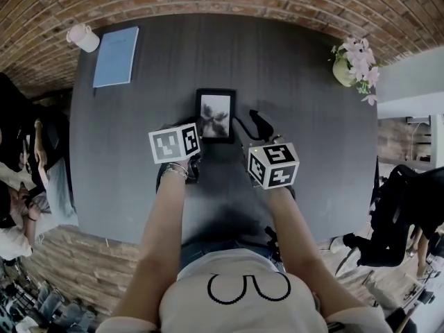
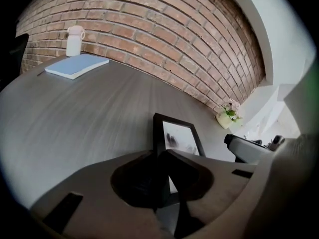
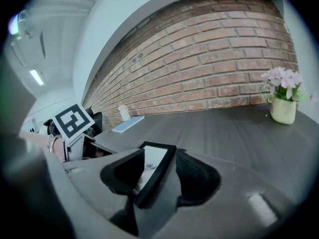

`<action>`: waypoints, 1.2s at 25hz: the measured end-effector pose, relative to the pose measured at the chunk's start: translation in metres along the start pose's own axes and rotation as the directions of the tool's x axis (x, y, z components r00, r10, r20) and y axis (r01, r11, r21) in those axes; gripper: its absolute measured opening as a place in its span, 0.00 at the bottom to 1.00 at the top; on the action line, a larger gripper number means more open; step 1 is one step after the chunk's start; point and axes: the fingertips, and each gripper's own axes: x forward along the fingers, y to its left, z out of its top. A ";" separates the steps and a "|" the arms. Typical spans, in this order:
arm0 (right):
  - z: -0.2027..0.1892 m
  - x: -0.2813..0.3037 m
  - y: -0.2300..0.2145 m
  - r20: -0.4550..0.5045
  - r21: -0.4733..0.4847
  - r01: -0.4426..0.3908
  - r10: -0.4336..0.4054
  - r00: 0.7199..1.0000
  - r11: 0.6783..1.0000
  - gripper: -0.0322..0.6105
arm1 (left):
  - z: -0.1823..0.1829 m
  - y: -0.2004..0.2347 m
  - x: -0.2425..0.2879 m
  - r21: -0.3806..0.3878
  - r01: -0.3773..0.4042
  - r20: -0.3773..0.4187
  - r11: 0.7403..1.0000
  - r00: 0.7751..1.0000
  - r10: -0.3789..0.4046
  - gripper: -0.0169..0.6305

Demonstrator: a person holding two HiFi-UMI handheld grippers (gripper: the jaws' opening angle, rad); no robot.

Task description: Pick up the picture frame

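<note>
The picture frame [image 1: 215, 114] is black with a pale photo. It lies near the middle of the dark grey table [image 1: 305, 116]. My left gripper [image 1: 199, 143] meets the frame's near left corner, under its marker cube. In the left gripper view the frame [image 2: 178, 137] has its left bar running down between the jaws of the left gripper [image 2: 162, 183], which are closed on it. My right gripper [image 1: 246, 132] comes in at the frame's right side. In the right gripper view the frame [image 3: 153, 159] sits tilted between the jaws of the right gripper [image 3: 155, 177], its right edge clamped.
A blue notebook [image 1: 116, 55] and a white cup [image 1: 83, 38] sit at the table's far left corner. A vase of pink flowers [image 1: 354, 64] stands at the far right. A brick wall runs behind the table. People sit or stand off both sides.
</note>
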 end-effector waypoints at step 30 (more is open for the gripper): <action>-0.039 0.056 0.022 -0.146 0.680 -0.173 0.363 0.920 0.712 0.32 | 0.002 0.002 -0.002 -0.144 0.188 -0.048 0.972 0.979 -0.196 0.14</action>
